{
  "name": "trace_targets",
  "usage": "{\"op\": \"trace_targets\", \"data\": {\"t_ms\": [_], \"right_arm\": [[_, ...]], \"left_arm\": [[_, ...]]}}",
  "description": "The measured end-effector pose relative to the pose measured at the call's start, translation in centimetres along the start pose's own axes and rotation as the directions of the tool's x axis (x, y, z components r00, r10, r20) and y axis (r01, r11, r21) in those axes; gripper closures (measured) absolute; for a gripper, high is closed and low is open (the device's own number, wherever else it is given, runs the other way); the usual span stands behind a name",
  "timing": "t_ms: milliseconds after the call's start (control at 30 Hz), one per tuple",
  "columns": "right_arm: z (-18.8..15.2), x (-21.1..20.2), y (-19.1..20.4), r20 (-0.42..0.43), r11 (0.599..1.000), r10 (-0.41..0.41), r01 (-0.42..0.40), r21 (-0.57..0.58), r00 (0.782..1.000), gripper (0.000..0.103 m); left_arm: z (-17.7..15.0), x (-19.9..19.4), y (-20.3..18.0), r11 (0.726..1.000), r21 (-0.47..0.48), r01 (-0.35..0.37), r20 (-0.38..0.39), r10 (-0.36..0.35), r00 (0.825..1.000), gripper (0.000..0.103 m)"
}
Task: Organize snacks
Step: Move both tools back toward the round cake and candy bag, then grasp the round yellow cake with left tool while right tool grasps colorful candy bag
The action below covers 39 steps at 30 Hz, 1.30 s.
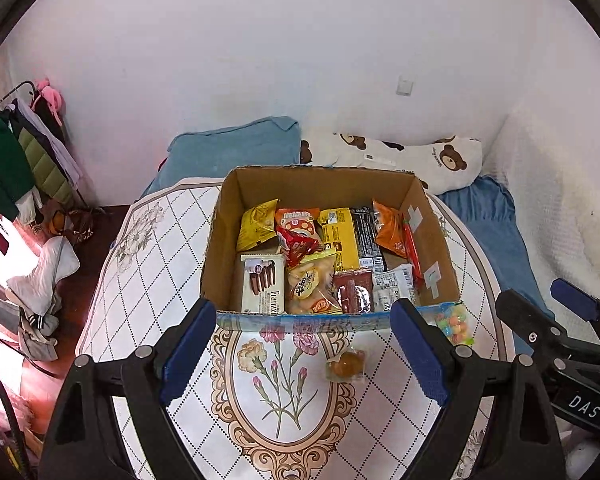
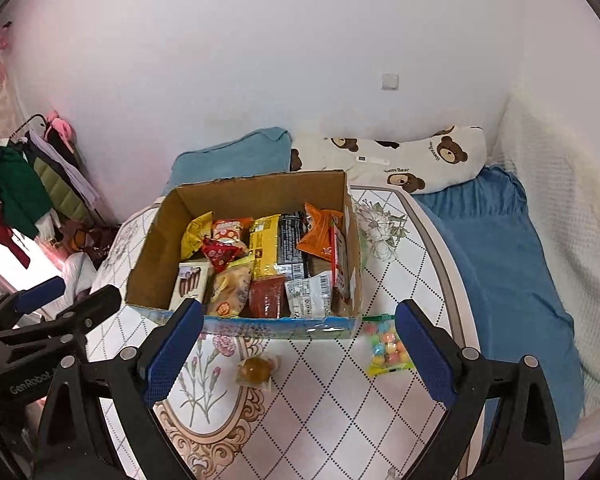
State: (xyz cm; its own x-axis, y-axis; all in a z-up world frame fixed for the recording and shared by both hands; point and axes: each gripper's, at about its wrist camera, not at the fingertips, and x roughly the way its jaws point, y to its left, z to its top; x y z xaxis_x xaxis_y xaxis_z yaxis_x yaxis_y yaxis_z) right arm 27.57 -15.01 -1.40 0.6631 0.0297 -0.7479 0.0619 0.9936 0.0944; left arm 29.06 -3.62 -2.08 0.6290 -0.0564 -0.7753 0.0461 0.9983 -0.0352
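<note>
A cardboard box (image 1: 224, 236) (image 2: 152, 248) stands on the flowered table and holds several snack packets. In front of it lie a small clear-wrapped brown pastry (image 1: 346, 365) (image 2: 257, 369) and a bag of coloured candies (image 1: 456, 324) (image 2: 387, 351). My left gripper (image 1: 304, 354) is open and empty above the table, just short of the box front; the pastry lies between its fingers. My right gripper (image 2: 300, 354) is open and empty, with the pastry and candy bag between its fingers. Each gripper shows at the edge of the other's view.
The table (image 1: 148, 280) (image 2: 400, 264) has a rounded edge. Behind it is a bed with a blue pillow (image 1: 236, 148), a bear-print pillow (image 1: 420, 160) and a blue blanket (image 2: 500, 248). A clothes rack (image 1: 24, 152) stands at the left by the wall.
</note>
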Motion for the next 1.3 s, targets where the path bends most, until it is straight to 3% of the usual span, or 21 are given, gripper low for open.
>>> {"op": "trace_targets", "data": {"t_ms": [333,567,733,867,1033,1067,1133,1233,1300], "right_arm": [[-1.5,1.7,-3.1,-0.046,0.996,-0.013,0.017,0.086,0.999,0.003],[-4.3,7.7,-9.5,-0.195,0.974,-0.066,0.105,0.201,0.979,0.003],[-6.6,13.3,-13.4,-0.308,0.959,-0.07,0.149,0.242,0.949,0.003],[-7.4,17.7,-14.9,-0.367,0.957,-0.037,0.139,0.255,0.93,0.003],[-7.3,21.7,-15.3,-0.402,0.968,-0.043,0.138,0.21,0.914,0.004],[-7.2,22.2,-15.3,-0.409,0.971,-0.05,0.141,0.195,0.911,0.005],[-7.2,23.4,-15.2,-0.425,0.976,-0.054,0.136,0.167,0.903,0.024],[-7.4,24.7,-15.1,-0.434,0.982,-0.032,0.11,0.156,0.9,0.043],[-7.3,24.9,-14.9,-0.433,0.985,-0.045,0.113,0.133,0.9,0.044]], "left_arm": [[-2.0,2.7,0.1,0.999,-0.008,-0.035,-0.066,0.034,0.997,0.014],[-4.8,8.2,-0.2,0.999,-0.001,-0.047,-0.207,0.046,0.977,0.014],[-7.4,13.1,-0.2,0.999,-0.023,-0.036,-0.341,0.026,0.94,0.014],[-8.9,16.2,-0.4,0.998,-0.055,-0.022,-0.425,-0.003,0.905,0.014],[-9.7,19.9,-2.3,0.996,-0.069,0.058,-0.514,-0.085,0.854,0.014],[-9.8,20.4,-2.7,0.996,-0.062,0.066,-0.521,-0.089,0.849,0.014],[-9.8,21.4,-4.0,0.995,-0.049,0.088,-0.525,-0.1,0.845,0.014],[-9.7,22.4,-5.4,0.995,-0.029,0.099,-0.521,-0.1,0.848,0.034],[-9.8,23.1,-6.0,0.994,-0.027,0.102,-0.533,-0.101,0.84,0.055]]}}
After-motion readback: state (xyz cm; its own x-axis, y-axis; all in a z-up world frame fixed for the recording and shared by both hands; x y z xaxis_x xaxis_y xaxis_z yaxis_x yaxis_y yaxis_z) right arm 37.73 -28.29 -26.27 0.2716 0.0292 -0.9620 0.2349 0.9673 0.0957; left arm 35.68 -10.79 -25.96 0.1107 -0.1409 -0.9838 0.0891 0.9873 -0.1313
